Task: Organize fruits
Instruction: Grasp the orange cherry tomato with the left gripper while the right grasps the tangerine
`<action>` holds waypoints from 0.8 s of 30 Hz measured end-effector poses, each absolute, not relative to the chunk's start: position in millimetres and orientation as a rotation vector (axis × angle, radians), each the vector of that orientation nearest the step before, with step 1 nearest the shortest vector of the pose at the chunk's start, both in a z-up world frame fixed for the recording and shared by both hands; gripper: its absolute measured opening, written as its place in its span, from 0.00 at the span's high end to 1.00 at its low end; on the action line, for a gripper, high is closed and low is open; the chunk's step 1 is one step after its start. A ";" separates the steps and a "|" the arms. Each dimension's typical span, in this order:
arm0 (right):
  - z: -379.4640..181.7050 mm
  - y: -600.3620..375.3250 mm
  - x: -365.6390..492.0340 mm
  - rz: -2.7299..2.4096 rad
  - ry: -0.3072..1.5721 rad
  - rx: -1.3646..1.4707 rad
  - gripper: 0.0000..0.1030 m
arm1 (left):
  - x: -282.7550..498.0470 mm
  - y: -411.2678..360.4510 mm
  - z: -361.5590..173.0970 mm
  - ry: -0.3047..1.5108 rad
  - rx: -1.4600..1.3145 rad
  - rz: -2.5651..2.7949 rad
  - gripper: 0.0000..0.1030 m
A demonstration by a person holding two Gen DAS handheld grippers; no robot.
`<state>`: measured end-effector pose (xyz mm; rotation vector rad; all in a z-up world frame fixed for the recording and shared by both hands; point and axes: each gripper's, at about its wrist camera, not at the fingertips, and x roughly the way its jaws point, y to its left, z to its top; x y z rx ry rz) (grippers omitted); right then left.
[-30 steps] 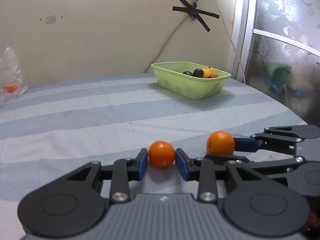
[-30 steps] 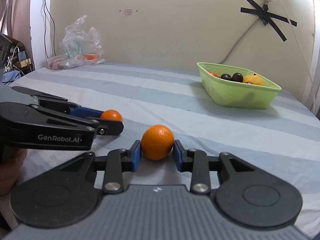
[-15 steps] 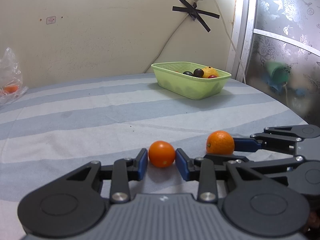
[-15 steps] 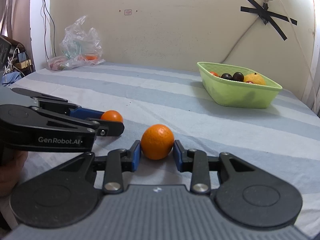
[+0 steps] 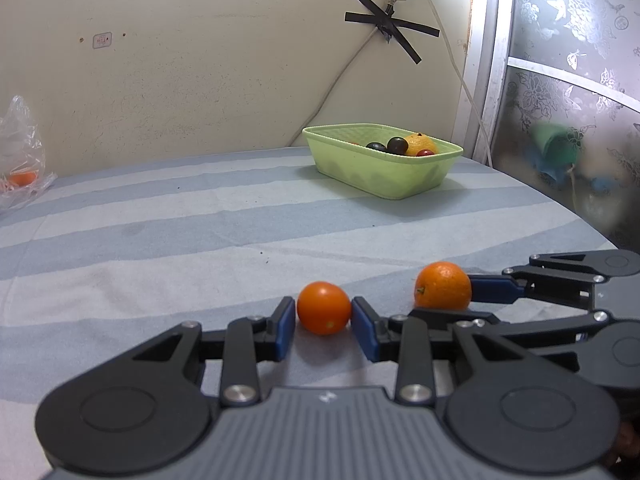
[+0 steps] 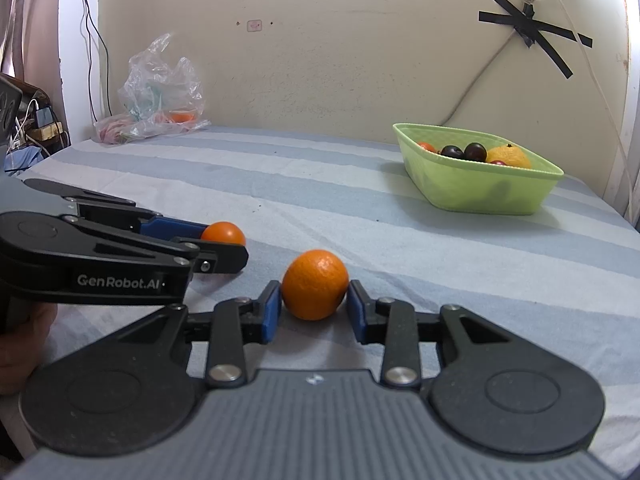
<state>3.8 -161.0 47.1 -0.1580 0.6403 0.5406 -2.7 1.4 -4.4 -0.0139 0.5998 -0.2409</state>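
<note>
A small smooth orange fruit [image 5: 324, 307] rests on the striped cloth, and my left gripper [image 5: 324, 320] is shut on it, a blue pad against each side. To its right a larger, dimpled orange [image 6: 315, 285] also sits on the cloth, with my right gripper [image 6: 314, 308] shut on it. In the right wrist view the left gripper [image 6: 224, 246] reaches in from the left with the small fruit [image 6: 223, 233] at its tips. Seen from the left wrist, the right gripper [image 5: 460, 304] comes in from the right around the orange [image 5: 443, 286]. A green basket [image 5: 384, 178] of fruit stands far back.
The green basket [image 6: 480, 194] holds dark plums, a yellow-orange fruit and small red ones. A clear plastic bag [image 6: 160, 96] with more fruit lies at the back left by the wall. A patterned glass door [image 5: 568, 100] bounds the table's right side. A hand [image 6: 20, 344] holds the left gripper.
</note>
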 end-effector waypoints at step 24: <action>52.6 -176.2 3.1 0.498 0.582 -0.054 0.58 | -2.4 0.8 -5.0 0.599 -0.013 -0.238 0.67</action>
